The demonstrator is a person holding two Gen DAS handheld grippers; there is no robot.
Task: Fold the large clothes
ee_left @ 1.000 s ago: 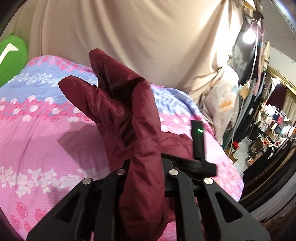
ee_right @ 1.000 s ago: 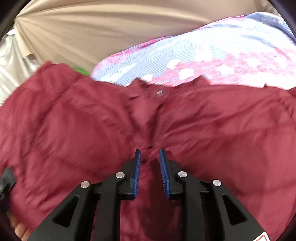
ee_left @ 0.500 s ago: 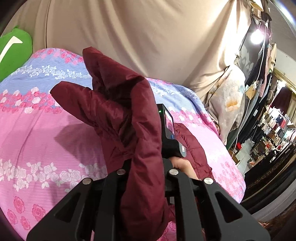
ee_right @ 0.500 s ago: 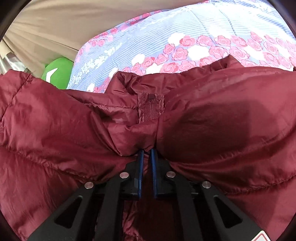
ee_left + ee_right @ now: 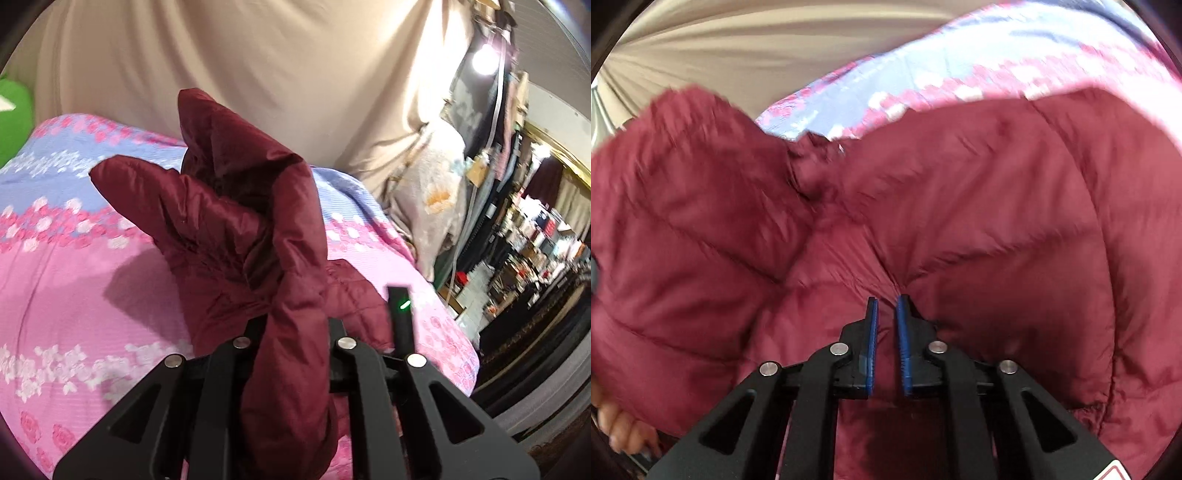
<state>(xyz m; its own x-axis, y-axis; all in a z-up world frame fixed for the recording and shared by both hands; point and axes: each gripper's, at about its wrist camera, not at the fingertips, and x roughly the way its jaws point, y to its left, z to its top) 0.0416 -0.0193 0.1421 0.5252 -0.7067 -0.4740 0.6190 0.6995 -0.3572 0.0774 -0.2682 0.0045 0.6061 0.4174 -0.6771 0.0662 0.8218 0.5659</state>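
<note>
While the left gripper [image 5: 291, 354] clamps a raised bunch of the jacket [image 5: 236, 229] over the bed [image 5: 66, 280], the right gripper [image 5: 885, 325], fingers slightly apart, seems unclamped; folding looks barely begun.

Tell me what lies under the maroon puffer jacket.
Under the maroon puffer jacket lies a pink and blue floral bedspread, showing around its edges in both views. Whatever sits directly beneath the jacket's middle is covered, so I cannot tell.
</note>
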